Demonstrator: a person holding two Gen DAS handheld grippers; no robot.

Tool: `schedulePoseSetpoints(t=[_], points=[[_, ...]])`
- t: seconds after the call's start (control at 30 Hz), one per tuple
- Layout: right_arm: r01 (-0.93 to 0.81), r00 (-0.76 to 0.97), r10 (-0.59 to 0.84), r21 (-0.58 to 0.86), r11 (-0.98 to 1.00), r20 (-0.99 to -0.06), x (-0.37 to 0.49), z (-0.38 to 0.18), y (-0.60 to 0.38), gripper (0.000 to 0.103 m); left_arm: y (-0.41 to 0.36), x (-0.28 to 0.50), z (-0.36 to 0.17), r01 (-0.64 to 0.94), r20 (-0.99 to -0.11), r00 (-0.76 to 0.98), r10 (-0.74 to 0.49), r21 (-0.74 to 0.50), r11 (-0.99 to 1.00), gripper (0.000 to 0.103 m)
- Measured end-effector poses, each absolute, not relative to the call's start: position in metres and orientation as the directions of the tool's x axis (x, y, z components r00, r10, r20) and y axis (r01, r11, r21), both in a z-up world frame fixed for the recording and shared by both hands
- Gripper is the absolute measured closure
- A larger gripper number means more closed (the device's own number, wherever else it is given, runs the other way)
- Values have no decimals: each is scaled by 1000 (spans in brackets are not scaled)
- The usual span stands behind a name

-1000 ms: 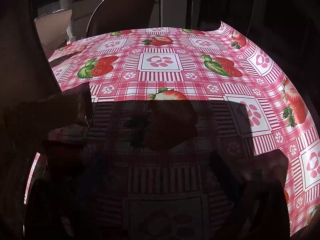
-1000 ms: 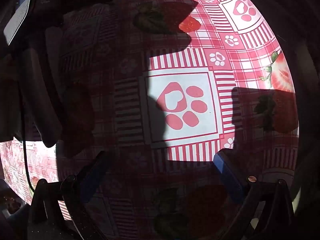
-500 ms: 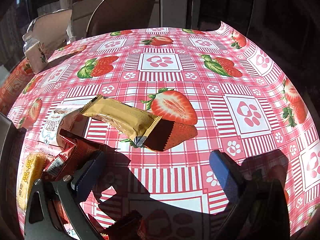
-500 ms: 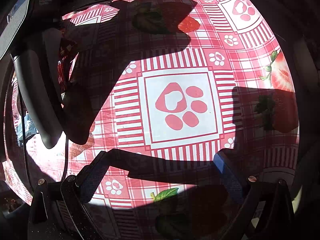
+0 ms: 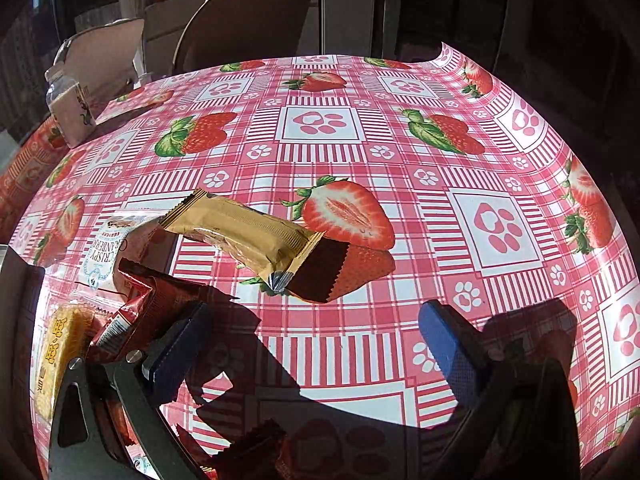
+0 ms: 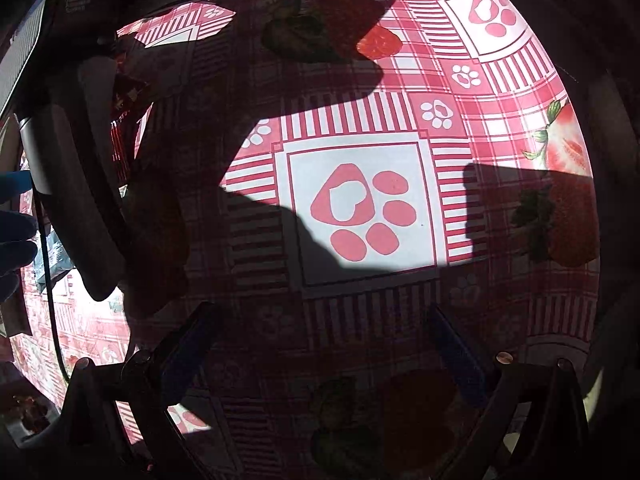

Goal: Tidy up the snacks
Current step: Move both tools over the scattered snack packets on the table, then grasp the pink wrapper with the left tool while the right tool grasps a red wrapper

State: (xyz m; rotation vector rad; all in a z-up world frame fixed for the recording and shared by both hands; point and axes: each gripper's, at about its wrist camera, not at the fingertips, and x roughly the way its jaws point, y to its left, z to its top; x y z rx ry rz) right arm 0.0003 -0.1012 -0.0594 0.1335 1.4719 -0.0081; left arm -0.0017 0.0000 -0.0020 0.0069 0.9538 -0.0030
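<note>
1. the snacks sit in a loose heap at the left of the table (image 5: 400, 152): a tan wrapped bar (image 5: 244, 236) lies across the top, its dark end on a printed strawberry, with a white cranberry packet (image 5: 106, 248), a red wrapper (image 5: 160, 300) and a yellow packet (image 5: 52, 356) crowded beside and below it.
2. a second ago a deep shadow covered this pile in the left wrist view; now it has lifted and the wrappers lie in full sun, so each can be told apart for sorting.
3. the left hand-held gripper (image 5: 316, 344) hovers just short of the tan bar, jaws spread and empty.
4. the right hand-held gripper (image 6: 324, 344) hangs over a bare paw-print square, jaws spread, nothing between them; it has barely moved.
5. no tray, box or basket for the snacks shows. a small carton (image 5: 74, 114) stands at the far left edge; what it holds i cannot tell.
6. i judge the sorting hardly begun.
</note>
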Motion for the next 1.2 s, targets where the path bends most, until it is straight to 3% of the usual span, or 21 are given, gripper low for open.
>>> schedulePoseSetpoints(t=[0.37, 0.5, 0.67, 0.73, 0.87, 0.97, 1.13, 1.2], points=[[83, -34, 92, 89, 992, -995, 48, -70, -102, 0, 1, -2, -2, -1, -818, 575, 3, 3, 1000, 0], [83, -80, 98, 91, 992, -992, 62, -75, -103, 0, 2, 17, 1, -17, -901, 434, 10, 2, 1000, 0], [85, -128, 104, 93, 992, -986, 81, -83, -101, 0, 2, 33, 2, -65, -922, 384, 45, 22, 998, 0], [86, -133, 104, 93, 992, -986, 88, -85, -100, 0, 1, 38, -3, -62, -958, 284, 44, 27, 998, 0], [89, -123, 107, 97, 991, -987, 90, -87, -102, 0, -1, 49, -5, 28, -984, 177, -2, 3, 1000, 0], [88, -104, 106, 97, 991, -989, 79, -88, -101, 0, -1, 51, 2, 132, -990, 98, -102, -88, 987, 0], [86, -85, 106, 99, 991, -991, 70, -90, -102, 0, 31, 28, 70, 217, -969, 145, -199, -165, 962, 0], [85, -75, 105, 99, 991, -992, 61, -89, -100, 0, 53, 6, 86, 255, -965, 186, -184, -134, 958, 0]])
